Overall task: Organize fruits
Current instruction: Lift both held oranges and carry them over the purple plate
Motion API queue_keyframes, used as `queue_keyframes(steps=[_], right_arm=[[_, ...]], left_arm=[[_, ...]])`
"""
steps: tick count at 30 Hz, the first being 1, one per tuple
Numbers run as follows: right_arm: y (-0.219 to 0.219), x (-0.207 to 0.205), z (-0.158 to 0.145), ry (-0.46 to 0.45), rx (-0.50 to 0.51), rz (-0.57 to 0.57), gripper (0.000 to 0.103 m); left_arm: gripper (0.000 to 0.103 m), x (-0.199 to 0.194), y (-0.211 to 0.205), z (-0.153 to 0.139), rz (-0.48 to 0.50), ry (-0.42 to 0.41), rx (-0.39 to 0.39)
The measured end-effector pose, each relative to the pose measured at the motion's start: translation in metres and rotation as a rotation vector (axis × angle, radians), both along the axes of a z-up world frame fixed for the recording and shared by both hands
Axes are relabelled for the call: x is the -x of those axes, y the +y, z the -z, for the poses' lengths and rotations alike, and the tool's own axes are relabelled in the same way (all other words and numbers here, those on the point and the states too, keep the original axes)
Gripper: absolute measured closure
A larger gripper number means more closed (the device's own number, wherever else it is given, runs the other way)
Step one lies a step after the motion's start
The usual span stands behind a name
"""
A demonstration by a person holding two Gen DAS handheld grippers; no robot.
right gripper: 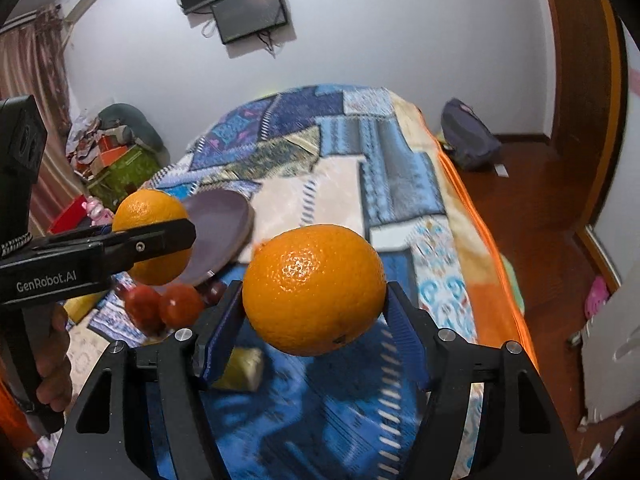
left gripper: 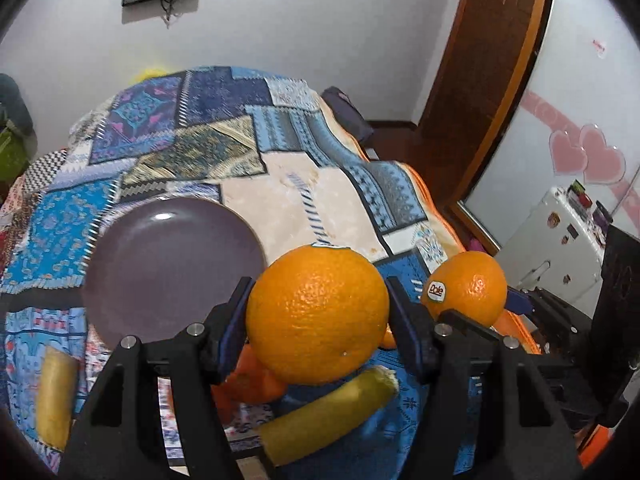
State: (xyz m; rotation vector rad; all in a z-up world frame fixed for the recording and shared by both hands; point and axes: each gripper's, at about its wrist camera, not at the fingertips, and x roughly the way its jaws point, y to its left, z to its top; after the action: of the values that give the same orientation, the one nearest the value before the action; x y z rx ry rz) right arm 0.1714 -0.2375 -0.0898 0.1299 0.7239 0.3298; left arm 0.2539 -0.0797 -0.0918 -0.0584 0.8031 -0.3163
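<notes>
Left gripper (left gripper: 318, 316) clamped on a large orange (left gripper: 318, 316), fingers pressed to both flanks, fruit lifted clear of the patchwork bedspread (left gripper: 304, 200); right gripper (right gripper: 314, 306) likewise closed around a second orange (right gripper: 314, 288), held above the blue part of the cover, that same fruit showing in the left view with a Dole sticker (left gripper: 437, 291) just to the right of the first. Directly under the left-hand orange, a yellow banana piece (left gripper: 328, 416) lying on the cloth, with reddish-orange fruit (left gripper: 252, 380) partly hidden behind the finger; another yellow piece (left gripper: 56, 396) near the left edge. From the right view, two red round fruits (right gripper: 168, 308) beside the left gripper's body, kind unclear, and a blurred pale-yellow chunk (right gripper: 244, 368) behind the near finger. Further on, an empty-looking purple plate (left gripper: 172, 268) flat on the bedspread, left of both oranges and apart from them. Beyond the bed, a dark backpack (right gripper: 468, 140) on the wooden floor, and wall-mounted screens (right gripper: 248, 8) on the white wall at the far end
</notes>
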Motion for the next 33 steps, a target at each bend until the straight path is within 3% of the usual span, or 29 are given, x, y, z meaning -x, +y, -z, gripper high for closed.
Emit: queue_keyframes(steps=[17, 25, 33], right_arm=[[0.072, -0.035, -0.02, -0.062, -0.029, -0.105, 0.037], [0.099, -0.05, -0.014, -0.057, 0.0, -0.153, 0.037], [0.117, -0.076, 0.007, 0.02, 0.017, -0.207, 0.037]], left_arm=[[0.04, 0.007, 0.089, -0.018, -0.156, -0.042, -0.02], [0.039, -0.003, 0.113, -0.007, -0.181, -0.027, -0.038], [0.04, -0.034, 0.116, 0.016, -0.156, 0.013, -0.059]])
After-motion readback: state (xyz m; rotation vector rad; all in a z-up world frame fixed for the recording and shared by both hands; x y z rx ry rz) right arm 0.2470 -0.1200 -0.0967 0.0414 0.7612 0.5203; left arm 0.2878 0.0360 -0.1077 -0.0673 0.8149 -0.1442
